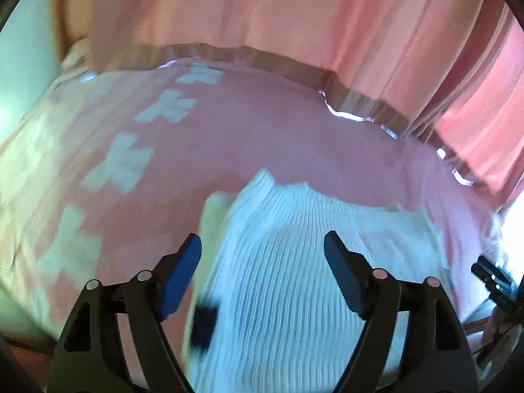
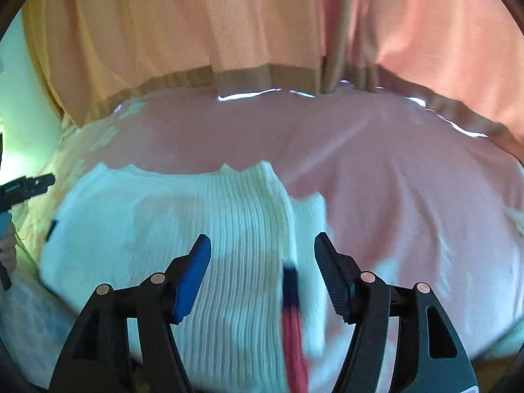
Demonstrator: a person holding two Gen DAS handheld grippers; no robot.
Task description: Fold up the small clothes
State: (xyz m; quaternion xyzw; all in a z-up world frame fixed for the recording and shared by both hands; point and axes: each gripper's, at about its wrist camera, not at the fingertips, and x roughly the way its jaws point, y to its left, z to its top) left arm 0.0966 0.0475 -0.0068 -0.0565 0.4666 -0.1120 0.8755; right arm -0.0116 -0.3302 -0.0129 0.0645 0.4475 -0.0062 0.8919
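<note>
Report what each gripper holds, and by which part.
Nothing is held. The left gripper and right gripper are both open above the white ribbed garment, which lies on the pink bedcover.

Daylight glows through the peach curtains (image 2: pixel 249 26), tinting both views warm pink. Glare slips under their hems. Motion blur smears the white ribbed garment (image 1: pixel 288 262); fisheye bending and dark vignetting mark the corners.
</note>
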